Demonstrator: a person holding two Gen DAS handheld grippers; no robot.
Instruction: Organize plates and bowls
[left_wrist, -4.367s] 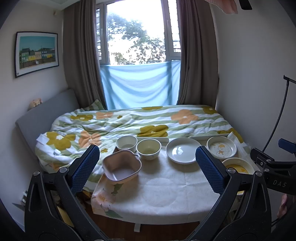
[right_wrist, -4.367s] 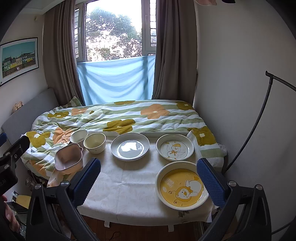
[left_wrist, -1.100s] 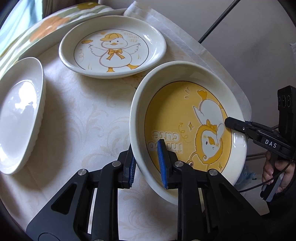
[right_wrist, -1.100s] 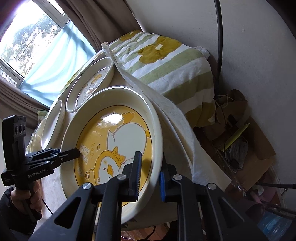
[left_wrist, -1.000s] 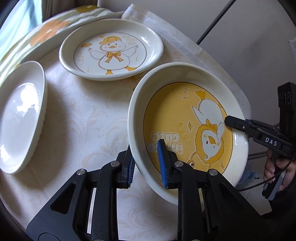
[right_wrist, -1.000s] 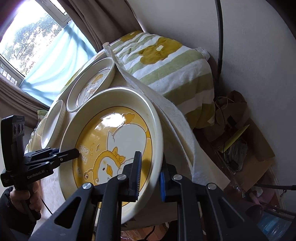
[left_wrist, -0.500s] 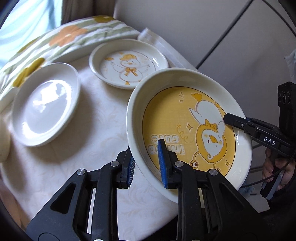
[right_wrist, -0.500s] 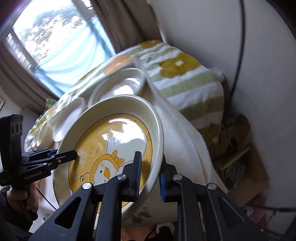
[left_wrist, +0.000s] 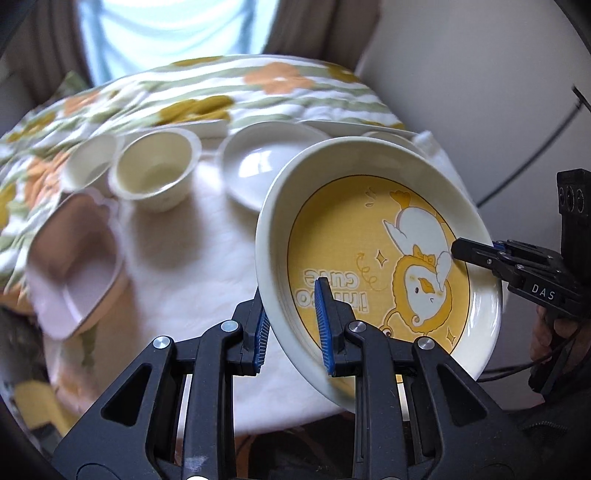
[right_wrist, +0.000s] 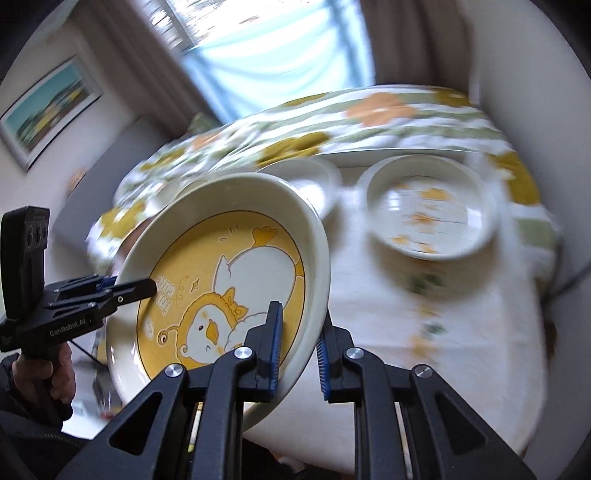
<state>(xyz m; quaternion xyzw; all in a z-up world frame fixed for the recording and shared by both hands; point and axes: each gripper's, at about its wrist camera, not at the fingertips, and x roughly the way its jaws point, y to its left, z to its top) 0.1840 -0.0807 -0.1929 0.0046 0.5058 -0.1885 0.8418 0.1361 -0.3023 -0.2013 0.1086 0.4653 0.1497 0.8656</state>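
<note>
Yellow duck plate (left_wrist: 384, 236) held tilted, clear of the surface (left_wrist: 192, 236), both tongs clamped on its rim: left tongs (left_wrist: 291, 321) at 7 o'clock in left view, right tongs (right_wrist: 297, 347) at 5 o'clock in right view. Judged glazed ceramic: stiff, heavy, slippery, breakable. Best hold: opposite rim edges. White plate (left_wrist: 266, 162) lies at 11 o'clock

A floral quilt (left_wrist: 192, 96) (striped green), blue window cloth (left_wrist: 166, 29), framed picture (right_wrist: 48, 110).

Black angular left tongs (left_wrist: 291, 325), blue ribbed pads, silver screws, right tongs (right_wrist: 298, 347) alike, white "DAS" lettering
</note>
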